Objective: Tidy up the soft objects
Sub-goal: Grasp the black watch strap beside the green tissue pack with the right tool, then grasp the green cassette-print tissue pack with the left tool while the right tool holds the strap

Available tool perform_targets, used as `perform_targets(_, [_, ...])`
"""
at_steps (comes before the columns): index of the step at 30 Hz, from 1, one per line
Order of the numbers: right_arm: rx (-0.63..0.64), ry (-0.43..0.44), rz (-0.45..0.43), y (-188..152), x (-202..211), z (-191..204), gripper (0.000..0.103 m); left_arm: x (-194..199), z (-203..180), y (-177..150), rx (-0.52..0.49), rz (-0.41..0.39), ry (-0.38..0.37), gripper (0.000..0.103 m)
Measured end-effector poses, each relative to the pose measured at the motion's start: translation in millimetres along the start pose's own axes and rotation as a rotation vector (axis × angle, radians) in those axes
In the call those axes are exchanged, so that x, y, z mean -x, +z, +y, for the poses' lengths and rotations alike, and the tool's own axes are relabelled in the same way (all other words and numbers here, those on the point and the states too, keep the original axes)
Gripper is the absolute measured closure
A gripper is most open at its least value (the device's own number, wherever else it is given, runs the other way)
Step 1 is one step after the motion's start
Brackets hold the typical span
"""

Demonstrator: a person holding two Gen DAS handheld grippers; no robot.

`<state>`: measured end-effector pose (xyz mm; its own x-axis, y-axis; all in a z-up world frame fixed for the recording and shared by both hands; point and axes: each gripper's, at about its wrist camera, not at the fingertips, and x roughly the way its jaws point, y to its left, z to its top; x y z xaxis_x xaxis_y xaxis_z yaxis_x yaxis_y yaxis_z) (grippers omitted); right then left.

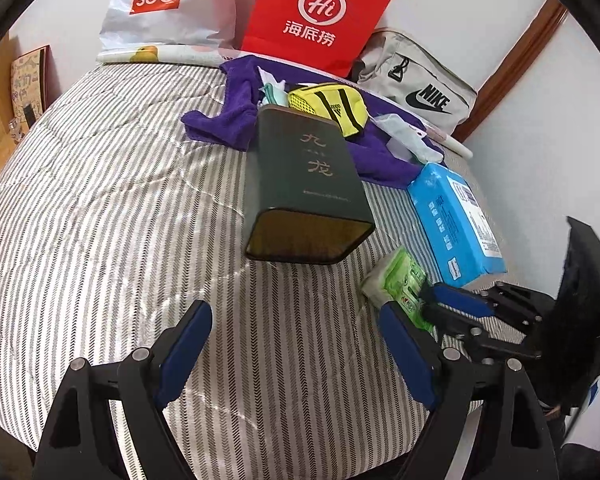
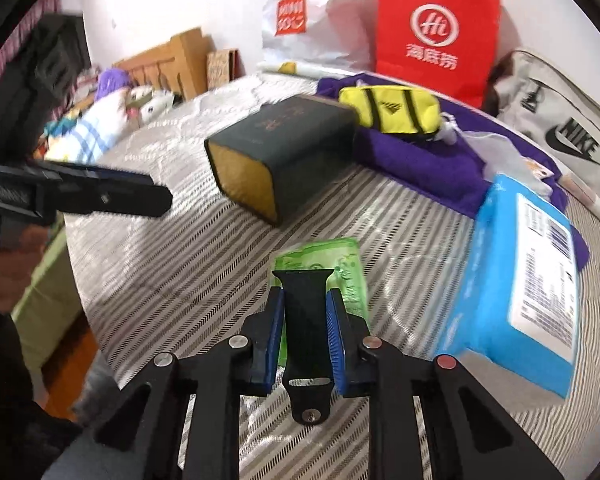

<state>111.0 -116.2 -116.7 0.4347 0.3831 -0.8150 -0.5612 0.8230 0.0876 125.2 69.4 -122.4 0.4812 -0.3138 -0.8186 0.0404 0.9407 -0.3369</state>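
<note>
We pinch the soft green plastic tissue pack [image 2: 332, 264] near the bed's right edge with our right claw [image 2: 305, 312]; it's light, squashy, slippery. Left claw [image 1: 296, 332] gapes wide, empty.

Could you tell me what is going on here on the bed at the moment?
A person is tidying soft items on a striped bed with two handheld grippers. The right gripper has closed on a small green tissue pack, which lies beside a blue wipes pack. The left gripper hangs open over bare bedding, holding nothing. A dark green tin lies on its side in the middle, open end toward the grippers.
</note>
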Motion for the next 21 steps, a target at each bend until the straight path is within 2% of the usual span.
perform_targets(10, [-0.093, -0.035, -0.09, -25, 53, -17, 0.082, -30, -48, -11, -0.117, 0.05, -0.045, 0.018])
perform_targets(17, [-0.15, -0.068, -0.113, -47, 76, -38, 0.082, -52, -90, -9, -0.223, 0.035, -0.022, 0.018])
perform_targets(21, [-0.184, -0.085, -0.116, -60, 84, -51, 0.082, -71, -102, -6, -0.235, 0.074, -0.005, 0.018])
